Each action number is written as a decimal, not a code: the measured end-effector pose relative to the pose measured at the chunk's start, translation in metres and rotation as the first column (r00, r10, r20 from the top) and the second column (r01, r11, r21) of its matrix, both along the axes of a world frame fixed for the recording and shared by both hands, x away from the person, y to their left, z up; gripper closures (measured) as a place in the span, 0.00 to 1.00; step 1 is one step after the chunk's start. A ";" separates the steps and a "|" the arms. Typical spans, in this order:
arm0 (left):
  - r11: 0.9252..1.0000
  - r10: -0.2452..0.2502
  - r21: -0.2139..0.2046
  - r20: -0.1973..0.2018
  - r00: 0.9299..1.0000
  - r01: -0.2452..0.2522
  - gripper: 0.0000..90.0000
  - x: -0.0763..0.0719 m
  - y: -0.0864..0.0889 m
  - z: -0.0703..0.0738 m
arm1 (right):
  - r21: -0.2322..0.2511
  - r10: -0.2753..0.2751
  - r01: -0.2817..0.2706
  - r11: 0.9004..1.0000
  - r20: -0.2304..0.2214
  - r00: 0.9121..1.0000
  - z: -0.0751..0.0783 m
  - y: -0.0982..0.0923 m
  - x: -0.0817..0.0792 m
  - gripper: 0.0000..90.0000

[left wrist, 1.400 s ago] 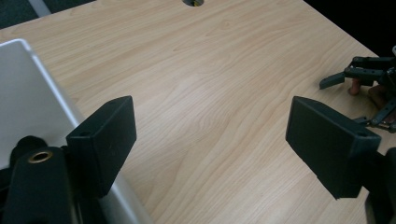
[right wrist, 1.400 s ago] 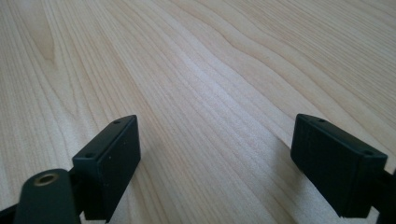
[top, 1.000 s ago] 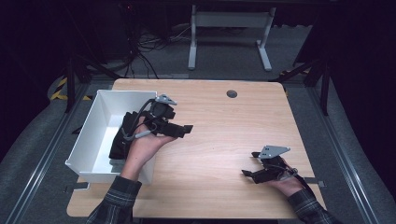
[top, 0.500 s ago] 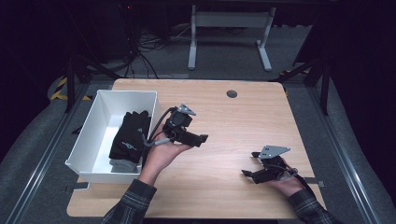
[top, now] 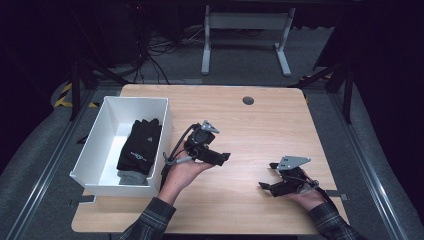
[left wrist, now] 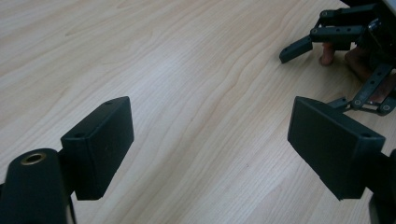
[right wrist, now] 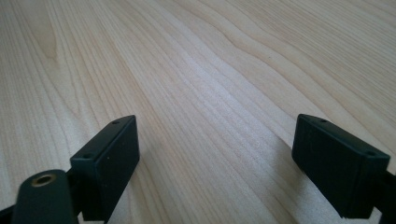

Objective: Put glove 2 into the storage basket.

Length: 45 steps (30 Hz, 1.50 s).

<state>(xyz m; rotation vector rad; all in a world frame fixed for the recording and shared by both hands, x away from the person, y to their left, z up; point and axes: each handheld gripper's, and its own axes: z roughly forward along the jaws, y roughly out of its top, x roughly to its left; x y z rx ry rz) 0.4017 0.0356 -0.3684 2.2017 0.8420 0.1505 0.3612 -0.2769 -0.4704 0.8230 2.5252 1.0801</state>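
Note:
A white bin [top: 162,127] stands at the table's left side with black gloves [top: 141,145] lying in it on something grey [top: 131,176]. My left gripper [top: 220,157] is held just right of the bin, low over the wooden table [top: 250,135]. It points right, open and with nothing in it. In the left gripper view its jaws [left wrist: 210,140] frame bare wood, and the right gripper [left wrist: 327,39] shows farther off at the top right. My right gripper [top: 269,176] rests near the front right of the table, pointing left. It is open too, with bare wood between its jaws [right wrist: 215,149].
A small dark round grommet [top: 248,100] sits in the tabletop near the far edge. Beyond the table are a metal stand [top: 245,22] and cables [top: 150,55] on the floor. Bare wood lies between the two grippers.
The left hand has carried its open gripper from above the bin rightward and down over the table. The gloves stay in the bin. The right gripper has not moved.

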 end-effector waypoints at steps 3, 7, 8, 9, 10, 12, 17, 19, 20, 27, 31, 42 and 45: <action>1.000 -0.007 -0.003 -0.006 1.000 0.007 0.17 -0.002 -0.004 -0.008 | -0.001 0.000 0.000 1.000 0.000 1.000 0.000 0.000 0.000 0.17; 1.000 -0.011 -0.007 0.002 1.000 0.011 0.17 -0.004 -0.008 -0.015 | -0.001 0.000 0.000 1.000 0.000 1.000 0.000 0.000 0.000 0.17; 1.000 -0.015 -0.010 0.007 1.000 0.015 0.17 -0.005 -0.009 -0.017 | -0.001 0.001 -0.001 1.000 0.000 1.000 0.000 0.000 0.000 0.17; 1.000 -0.016 -0.006 0.007 1.000 0.016 0.17 -0.005 -0.010 -0.019 | -0.001 0.000 0.000 1.000 0.000 1.000 0.000 0.000 0.000 0.17; 1.000 -0.016 -0.006 0.007 1.000 0.016 0.17 -0.005 -0.010 -0.019 | -0.001 0.000 0.000 1.000 0.000 1.000 0.000 0.000 0.000 0.17; 1.000 -0.020 -0.002 0.012 1.000 0.020 0.17 -0.007 -0.012 -0.024 | -0.001 0.001 -0.001 1.000 0.000 1.000 0.000 0.000 0.000 0.17; 0.999 -0.032 0.002 0.008 0.999 0.032 0.17 -0.009 -0.017 -0.036 | 0.000 0.001 -0.001 1.000 -0.001 1.000 0.000 0.000 0.000 0.17; 0.999 -0.037 0.013 0.007 0.999 0.037 0.17 -0.011 -0.019 -0.041 | 0.000 0.000 0.000 1.000 0.000 1.000 0.000 0.000 0.000 0.17; 0.999 -0.039 0.013 0.010 0.999 0.039 0.17 -0.011 -0.020 -0.043 | 0.000 0.001 -0.001 1.000 -0.001 1.000 0.000 0.000 0.000 0.17; 0.998 -0.053 0.030 0.007 0.999 0.052 0.17 -0.015 -0.027 -0.060 | 0.000 0.001 -0.001 1.000 -0.001 1.000 0.000 0.000 0.000 0.17; 0.997 -0.062 0.053 0.009 0.998 0.061 0.17 -0.017 -0.032 -0.069 | -0.001 0.001 -0.001 1.000 0.000 1.000 0.000 0.000 0.000 0.17; 0.994 -0.078 0.081 0.014 0.997 0.077 0.16 -0.023 -0.041 -0.087 | 0.001 0.001 -0.001 1.000 0.000 1.000 0.000 0.000 0.000 0.17; 0.993 -0.081 0.088 0.025 0.996 0.079 0.14 -0.023 -0.042 -0.089 | 0.001 0.001 -0.001 1.000 0.000 1.000 0.000 0.000 0.000 0.17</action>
